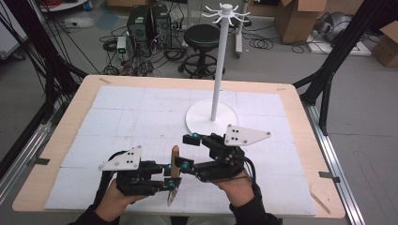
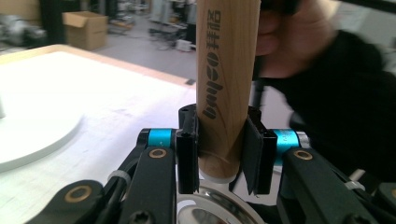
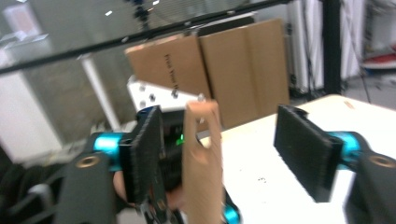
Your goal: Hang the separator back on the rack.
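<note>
Wooden handle [image 2: 227, 79] of a metal-headed utensil stands upright over the near edge of the desk [image 1: 117, 117], between the two hands, with its shiny metal head [image 1: 172, 197] hanging below. Left tongs [image 2: 219, 154] are clamped on the handle low down, just above the metal part, pads pressing both sides. Right tongs [image 3: 224, 149] stand wide open around the handle's upper end [image 3: 201, 154]; one pad is just beside the wood, the other well apart, nothing gripped.

Looks like a hand-over, left now carrying the utensil. To do it well: keep the left grip firm and the handle vertical, and draw the right tongs straight back off the top without brushing the wood, or the head will swing. White hook stand [image 1: 218, 61] sits farther back on the desk, likely the hanging spot, so the handle's top end should stay clear.
</note>
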